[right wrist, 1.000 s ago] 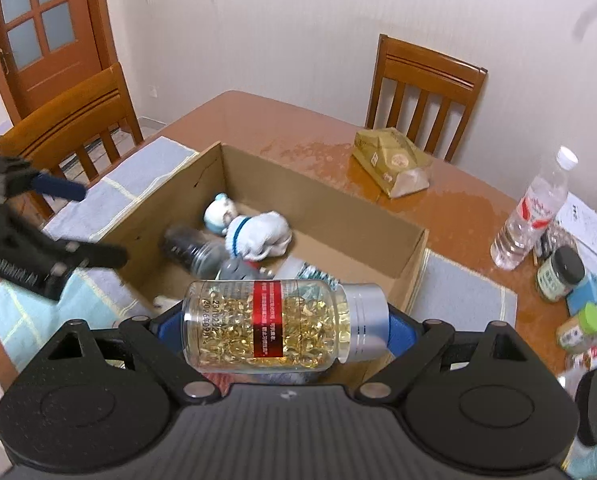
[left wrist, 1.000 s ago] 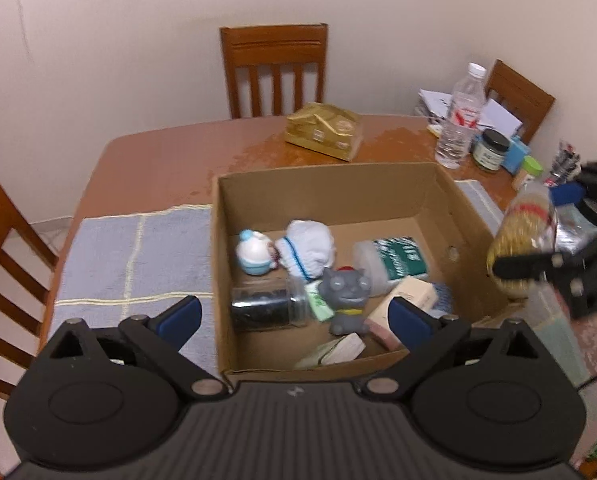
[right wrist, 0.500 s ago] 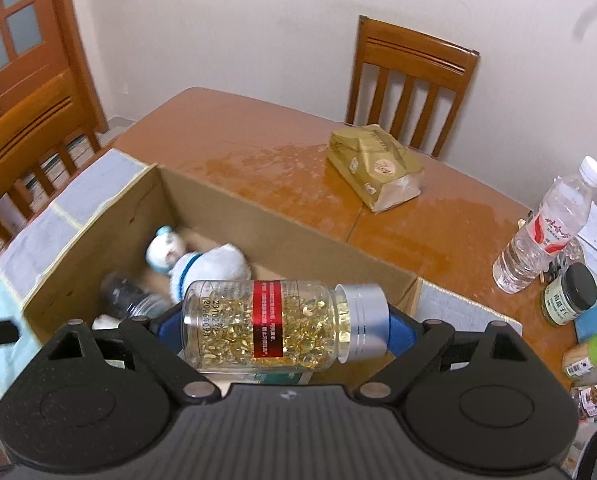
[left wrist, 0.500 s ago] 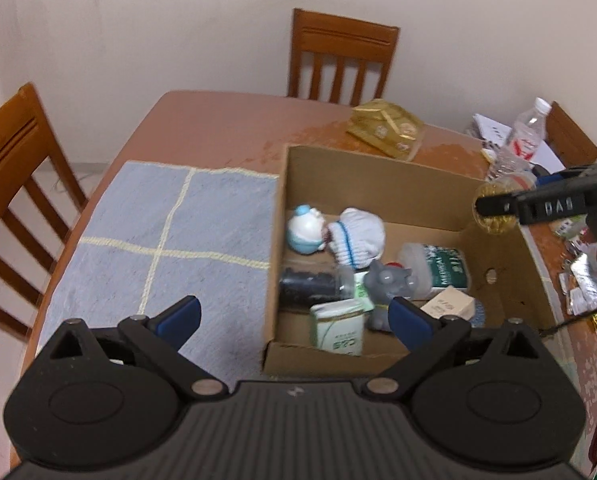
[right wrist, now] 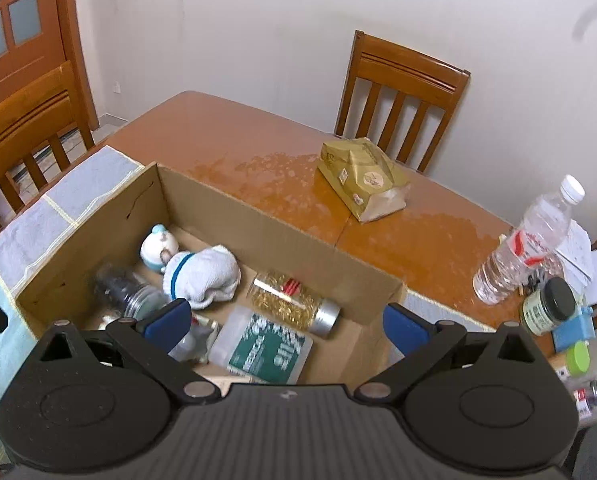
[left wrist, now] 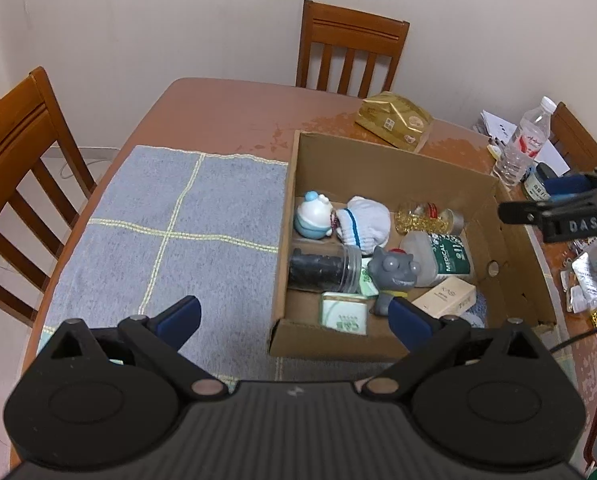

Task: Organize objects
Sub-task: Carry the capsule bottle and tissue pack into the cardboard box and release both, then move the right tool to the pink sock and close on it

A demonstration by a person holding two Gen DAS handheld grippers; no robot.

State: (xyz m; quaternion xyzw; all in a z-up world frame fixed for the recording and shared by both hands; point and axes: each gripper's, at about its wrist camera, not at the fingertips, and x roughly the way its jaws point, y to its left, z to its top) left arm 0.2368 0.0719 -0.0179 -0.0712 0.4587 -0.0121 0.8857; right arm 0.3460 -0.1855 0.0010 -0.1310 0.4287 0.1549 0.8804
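An open cardboard box (left wrist: 382,160) sits on the wooden table; it also shows in the right wrist view (right wrist: 258,220). Inside lie a bottle of golden capsules (left wrist: 428,219) (right wrist: 294,303), a white and blue toy (left wrist: 312,218), a white sock (left wrist: 366,224), a dark jar (left wrist: 322,268), a grey cat figure (left wrist: 390,274), a Medical bottle (left wrist: 442,258) and small cartons. My left gripper (left wrist: 294,316) is open and empty above the box's near edge. My right gripper (right wrist: 286,322) is open and empty over the box's right side; it shows in the left wrist view (left wrist: 558,204).
A blue-grey placemat (left wrist: 170,232) lies left of the box. A golden tissue pack (right wrist: 362,180) lies behind it. A water bottle (right wrist: 526,244), a green-label jar (right wrist: 548,306) and small clutter stand at the right. Wooden chairs (left wrist: 350,48) surround the table.
My right gripper opened and let go of the capsule bottle, which now lies in the box at the back. My left gripper drew back to the left.
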